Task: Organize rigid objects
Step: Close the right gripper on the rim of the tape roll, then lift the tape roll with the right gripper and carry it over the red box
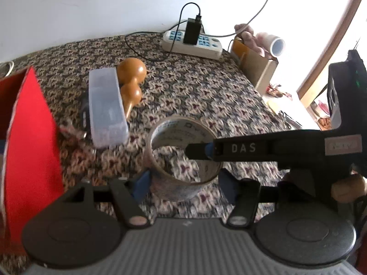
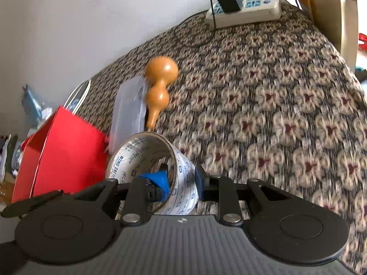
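A roll of clear packing tape (image 1: 183, 158) is held just above the patterned tablecloth (image 1: 206, 96). My right gripper (image 2: 181, 181) is shut on the roll's wall (image 2: 183, 178), one blue pad inside the ring and one outside; it reaches in from the right in the left wrist view (image 1: 201, 151). My left gripper (image 1: 185, 183) is open, its blue pads on either side of the roll's near end without clearly pressing it. A wooden gourd (image 1: 132, 78) and a clear plastic case (image 1: 106, 106) lie side by side behind the roll.
An open red box (image 1: 29, 151) stands at the left, also in the right wrist view (image 2: 64, 153). A white power strip (image 1: 192, 42) with a black charger and cables sits at the back. A brown cardboard box (image 1: 254, 61) stands back right. A dark object lies left of the clear case.
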{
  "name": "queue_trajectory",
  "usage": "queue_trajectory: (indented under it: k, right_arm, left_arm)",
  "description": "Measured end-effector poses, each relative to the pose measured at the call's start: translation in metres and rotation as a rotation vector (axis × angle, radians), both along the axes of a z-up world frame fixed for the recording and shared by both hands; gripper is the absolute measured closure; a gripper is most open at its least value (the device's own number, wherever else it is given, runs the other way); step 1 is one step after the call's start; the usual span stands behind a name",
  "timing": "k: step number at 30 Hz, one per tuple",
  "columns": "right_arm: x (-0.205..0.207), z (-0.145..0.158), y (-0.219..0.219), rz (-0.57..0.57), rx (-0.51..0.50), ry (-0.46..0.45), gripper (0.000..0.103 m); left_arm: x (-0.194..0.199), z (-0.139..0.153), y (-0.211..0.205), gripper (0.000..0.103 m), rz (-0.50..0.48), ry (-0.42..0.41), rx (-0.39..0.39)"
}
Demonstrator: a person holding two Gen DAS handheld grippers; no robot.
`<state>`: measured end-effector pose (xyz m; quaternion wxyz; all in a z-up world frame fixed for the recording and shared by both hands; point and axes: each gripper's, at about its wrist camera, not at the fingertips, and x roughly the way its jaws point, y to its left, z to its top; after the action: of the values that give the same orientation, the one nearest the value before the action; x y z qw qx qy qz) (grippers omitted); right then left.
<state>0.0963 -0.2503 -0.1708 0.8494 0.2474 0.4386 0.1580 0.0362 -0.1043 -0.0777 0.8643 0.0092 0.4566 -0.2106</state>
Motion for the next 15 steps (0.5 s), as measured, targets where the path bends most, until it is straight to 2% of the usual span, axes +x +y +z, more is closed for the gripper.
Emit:
queue_trajectory:
  k: [6,9,12,15]
  right_arm:
    - [-0.04,0.004,0.016,0.047,-0.029,-0.005,0.099]
    - [-0.058,0.003,0.022,0.067,-0.003,0.01,0.101]
    - [-0.071,0.002,0.035,0.099,0.012,0.041,0.101]
    - [-0.084,0.005,0.053,0.151,0.001,0.048,0.102]
  left_arm:
    - [-0.047,0.009,0.014,0.048,0.004,-0.019,0.016]
    - [-0.067,0.006,0.028,0.05,0.021,-0.003,0.03]
    - [-0.086,0.005,0.047,0.057,0.044,0.02,0.018]
    - [-0.103,0.012,0.068,0.057,0.062,0.008,0.006]
